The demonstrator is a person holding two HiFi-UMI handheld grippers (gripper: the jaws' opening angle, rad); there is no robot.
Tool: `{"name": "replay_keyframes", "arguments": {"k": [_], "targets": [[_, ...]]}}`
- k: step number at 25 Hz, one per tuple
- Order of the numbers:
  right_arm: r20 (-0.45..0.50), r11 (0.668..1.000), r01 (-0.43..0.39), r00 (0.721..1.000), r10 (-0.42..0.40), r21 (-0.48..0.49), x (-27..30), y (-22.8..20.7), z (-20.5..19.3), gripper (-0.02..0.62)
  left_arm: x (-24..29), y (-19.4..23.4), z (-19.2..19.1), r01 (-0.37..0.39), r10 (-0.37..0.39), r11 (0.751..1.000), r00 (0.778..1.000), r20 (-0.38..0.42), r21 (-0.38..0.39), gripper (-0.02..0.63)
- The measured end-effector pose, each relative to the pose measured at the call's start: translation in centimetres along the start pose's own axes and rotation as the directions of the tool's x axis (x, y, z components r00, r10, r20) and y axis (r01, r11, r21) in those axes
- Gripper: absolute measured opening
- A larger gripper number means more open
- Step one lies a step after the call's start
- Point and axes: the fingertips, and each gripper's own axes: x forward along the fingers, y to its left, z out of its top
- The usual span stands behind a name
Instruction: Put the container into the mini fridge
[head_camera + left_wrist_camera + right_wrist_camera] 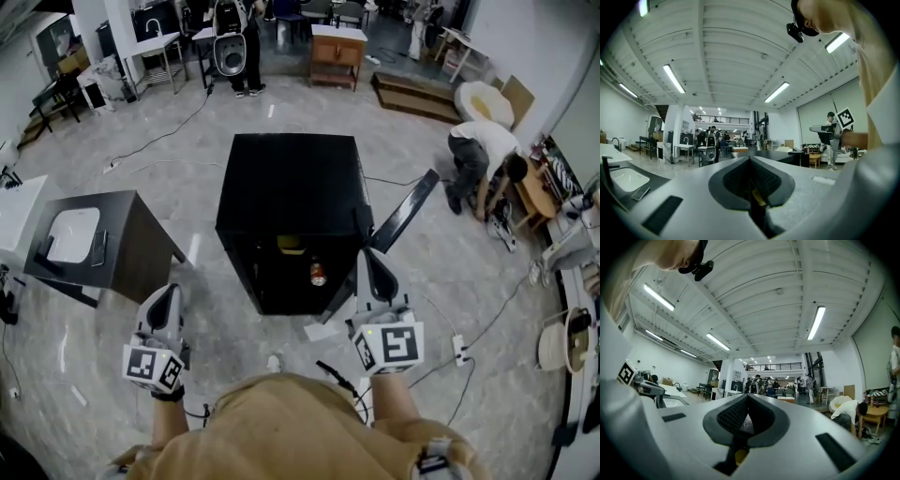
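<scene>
The black mini fridge (289,192) stands on the floor ahead of me, its door (405,210) swung open to the right. Inside it I see a yellow container (291,246) on an upper level and a can (318,274) lower down. My left gripper (169,294) is held low at the left, away from the fridge, shut and empty; its jaws meet in the left gripper view (751,161). My right gripper (368,257) points at the fridge's open right side, also shut with nothing in it (747,400). Both gripper views look upward at the ceiling.
A dark cabinet with a white sink (82,240) stands at the left. A person (480,156) bends over at the right by a low table. Cables and a power strip (459,350) lie on the floor, and a sheet of paper (321,331) lies before the fridge.
</scene>
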Motion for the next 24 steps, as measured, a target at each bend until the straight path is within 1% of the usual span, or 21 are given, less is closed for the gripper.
{"name": "replay_keyframes", "arguments": {"k": [4,9,18,24], "targets": [[0.010,1.000,-0.007,1.000,0.007,-0.006,0.2,0.4,0.3,0.002,0.2,-0.1,0.4,0.006,-0.006,1.000,1.000,0.013,0.013,0.002],[0.002,1.000,0.002,1.000,-0.002,0.002,0.0,0.3,-0.1,0.002,0.2,-0.2,0.3,0.016,-0.016,1.000,1.000,0.003,0.019,0.002],[0.002,1.000,0.008,1.000,-0.008,-0.010,-1.9,-0.2,0.0,0.002,-0.4,-2.2,1.1,0.027,-0.027,0.999,1.000,0.005,0.034,0.002],[-0.004,1.000,0.005,1.000,-0.005,-0.027,-3.1,-0.3,-0.2,0.002,-1.2,-3.4,0.7,0.029,-0.029,0.999,1.000,-0.002,0.029,0.002]]}}
